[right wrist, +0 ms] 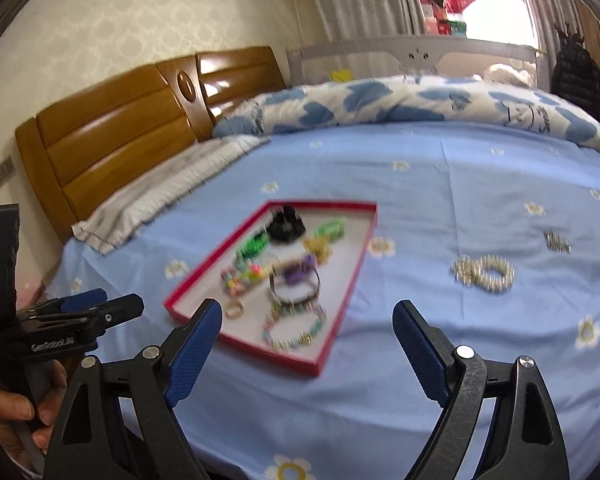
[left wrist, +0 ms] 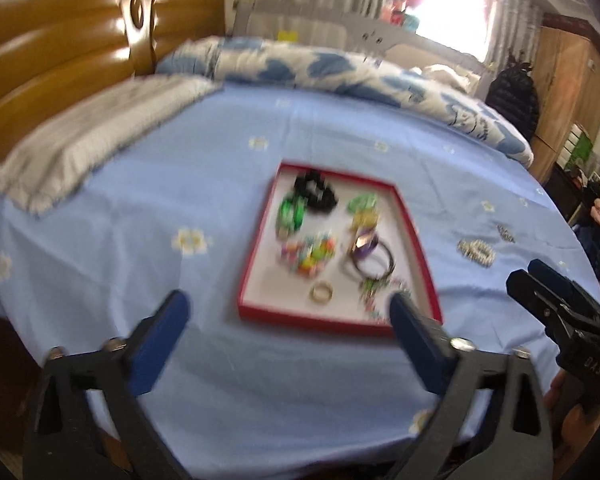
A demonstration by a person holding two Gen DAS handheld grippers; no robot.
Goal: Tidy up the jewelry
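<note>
While the left wrist view is blurred, it shows the left gripper (left wrist: pixel 288 312) at the bottom of the frame with its blue pads spread wide and nothing between them. Just beyond them, in the middle of the frame, the red tray (left wrist: pixel 412 232) lies on the blue sheet (left wrist: pixel 140 208), holding bangles, a multicoloured bead bracelet (left wrist: pixel 308 254), a small gold ring (left wrist: pixel 321 293) and a black piece at its far end. Right of the tray, two pieces lie loose on the sheet: a pearl bracelet (left wrist: pixel 477 251) and a smaller item (left wrist: pixel 506 234) beyond it. At the right edge is the right gripper (left wrist: pixel 532 280).

From the right wrist view, the right gripper (right wrist: pixel 308 320) also stands wide apart and empty at the bottom of the frame. The pearl bracelet (right wrist: pixel 483 273) lies right of centre, well clear of the tray (right wrist: pixel 356 256); the small item (right wrist: pixel 557 241) sits farther right.

Probably the loose pieces come next. A good pick would bring the right gripper down over one side of the pearl loop, pinching the beads rather than the sheet, then lifting clear of the tray rim.
</note>
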